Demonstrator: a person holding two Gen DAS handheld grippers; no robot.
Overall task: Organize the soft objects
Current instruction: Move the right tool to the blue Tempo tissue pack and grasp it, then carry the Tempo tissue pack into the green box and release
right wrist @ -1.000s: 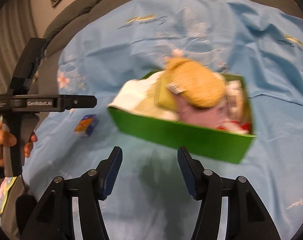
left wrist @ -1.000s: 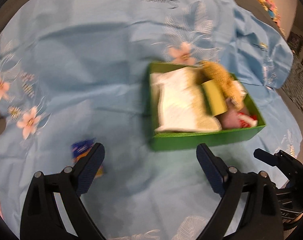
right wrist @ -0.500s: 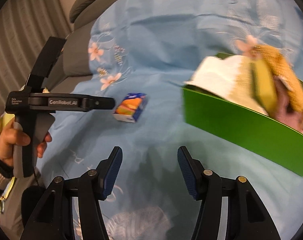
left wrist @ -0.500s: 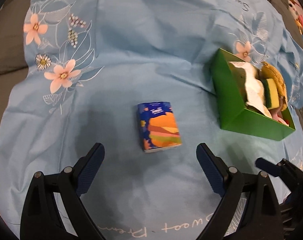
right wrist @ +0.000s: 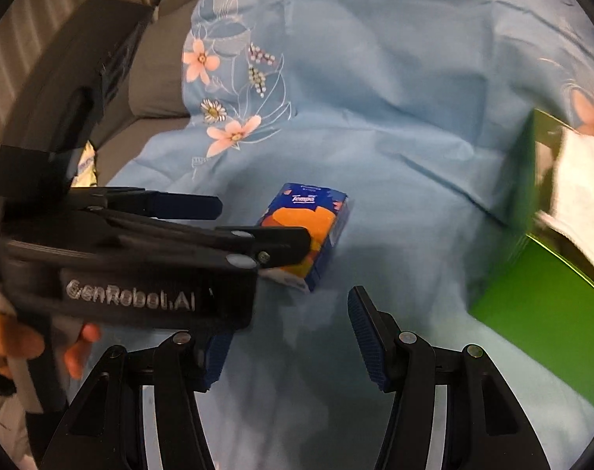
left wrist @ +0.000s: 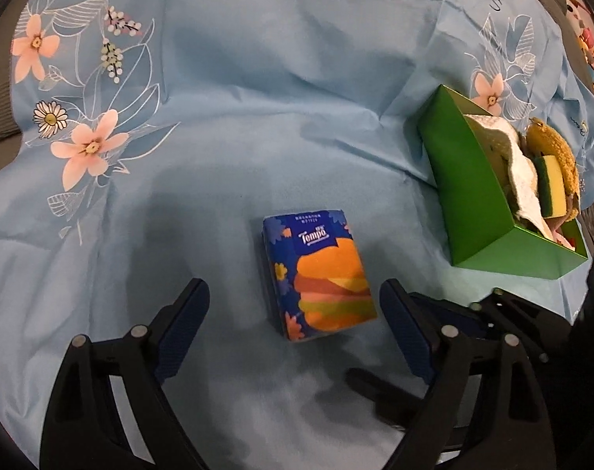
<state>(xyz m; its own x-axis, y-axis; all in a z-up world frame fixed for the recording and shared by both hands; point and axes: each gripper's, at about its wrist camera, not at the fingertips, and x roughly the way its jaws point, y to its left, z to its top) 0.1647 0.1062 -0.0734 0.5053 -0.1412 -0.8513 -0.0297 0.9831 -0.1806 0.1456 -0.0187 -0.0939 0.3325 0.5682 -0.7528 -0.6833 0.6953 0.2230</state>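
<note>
Left wrist view, left claw [left wrist: 293, 333] closing around (not yet touching) Tempo tissue pack [left wrist: 319, 272] at centre, green box [left wrist: 481, 199] right, right claw [right wrist: 289, 348] released, empty.

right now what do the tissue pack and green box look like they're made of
Tissue pack: seemingly thin glossy plastic film, printed, with soft rounded edges. Green box: likely smooth matte card, going by its flat thin walls and crisp folded corners.
</note>
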